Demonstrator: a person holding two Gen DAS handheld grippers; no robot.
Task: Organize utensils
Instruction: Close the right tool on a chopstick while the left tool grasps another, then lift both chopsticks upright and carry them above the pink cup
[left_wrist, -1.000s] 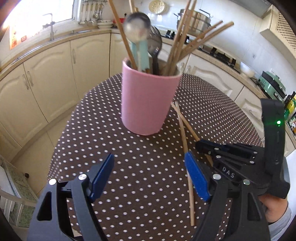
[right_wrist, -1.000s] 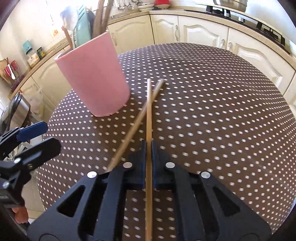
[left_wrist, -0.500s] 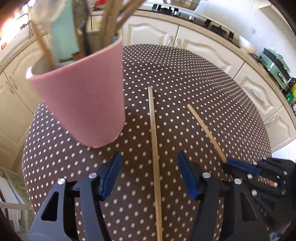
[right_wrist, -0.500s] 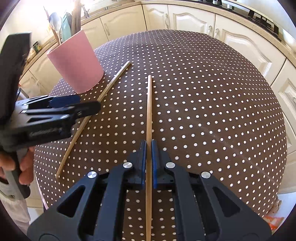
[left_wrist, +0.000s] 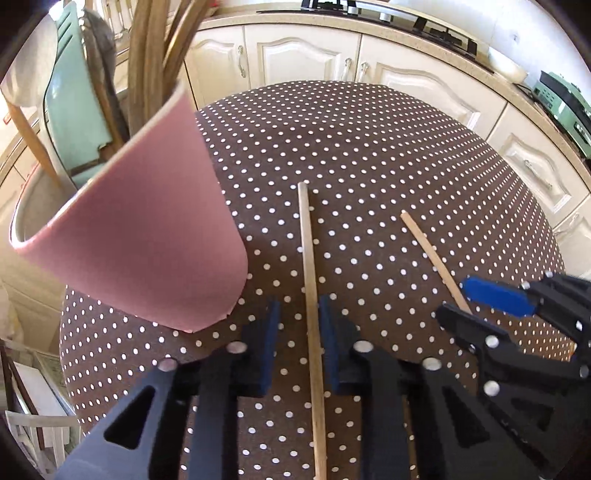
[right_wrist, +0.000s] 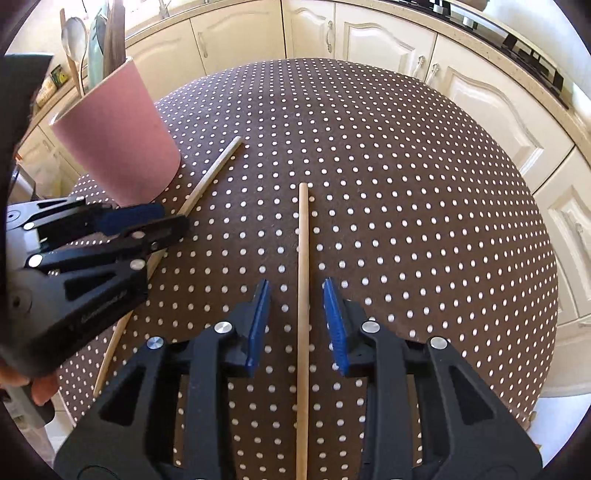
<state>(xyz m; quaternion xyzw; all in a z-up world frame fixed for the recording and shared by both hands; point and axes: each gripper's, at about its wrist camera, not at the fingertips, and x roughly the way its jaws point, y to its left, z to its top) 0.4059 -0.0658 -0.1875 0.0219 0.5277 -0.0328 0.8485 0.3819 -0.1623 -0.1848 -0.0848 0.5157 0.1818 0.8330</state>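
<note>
Blue-padded jaws of the left gripper (left_wrist: 297, 336) are closing around a wooden chopstick (left_wrist: 312, 314) that lies between them on the desk (left_wrist: 369, 155); a narrow gap shows on either side, so the pads do not yet press it. The right gripper (right_wrist: 297, 325) is opening, its jaws released and standing clear of a second chopstick (right_wrist: 303, 295) lying flat between them. Both sticks rest apart on the brown polka-dot cloth. Just beside the left gripper stands a pink cup (left_wrist: 147, 229) holding more chopsticks and utensils. Cream cabinets (right_wrist: 388, 40) surround the desk.
</note>
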